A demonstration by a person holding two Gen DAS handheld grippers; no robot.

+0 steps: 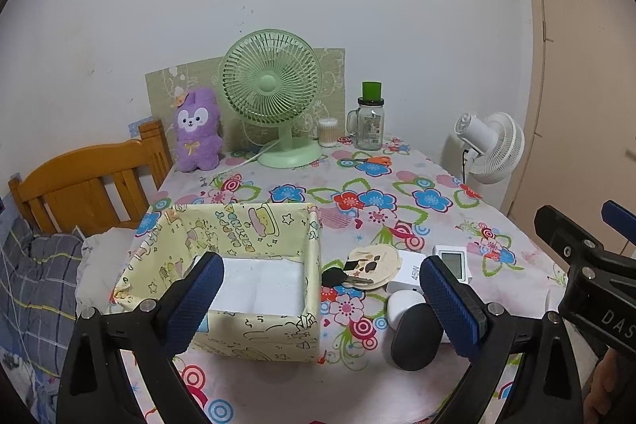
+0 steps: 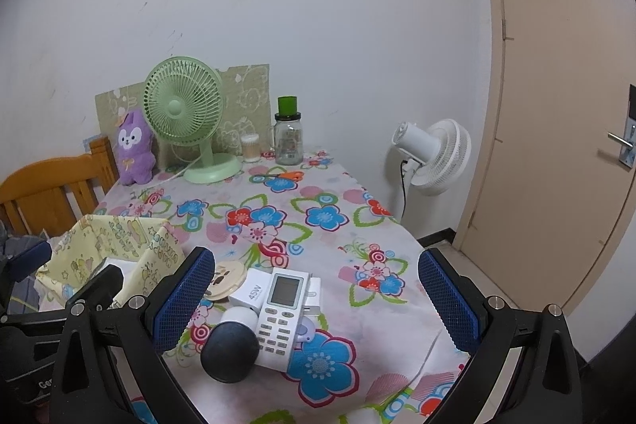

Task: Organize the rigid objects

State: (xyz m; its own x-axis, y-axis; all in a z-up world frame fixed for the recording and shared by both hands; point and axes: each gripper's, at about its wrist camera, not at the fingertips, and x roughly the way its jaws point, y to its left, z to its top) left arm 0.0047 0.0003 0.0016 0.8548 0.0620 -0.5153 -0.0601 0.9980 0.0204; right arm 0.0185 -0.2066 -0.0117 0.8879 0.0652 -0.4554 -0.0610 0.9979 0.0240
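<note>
A yellow cartoon-print box [image 1: 246, 245] stands open on the flowered table, with white items inside; it also shows in the right wrist view [image 2: 115, 241]. Right of it lies a cluster: a white remote [image 2: 280, 308], a white 45W charger [image 2: 250, 291], a black oval case [image 2: 229, 350], a white earbud case [image 1: 403, 306], a round beige disc [image 1: 377, 263] and a black key [image 1: 336, 277]. My left gripper [image 1: 322, 308] is open above the box's near right corner. My right gripper [image 2: 316, 304] is open just above the remote. Neither holds anything.
At the table's far edge stand a green desk fan [image 1: 272, 94], a purple plush [image 1: 198, 130], a cotton-swab tub [image 1: 328, 132], a glass jar with green lid [image 1: 369, 120] and orange scissors [image 1: 375, 159]. A wooden bed frame [image 1: 91, 181] is left, a white fan [image 2: 435, 155] and door right.
</note>
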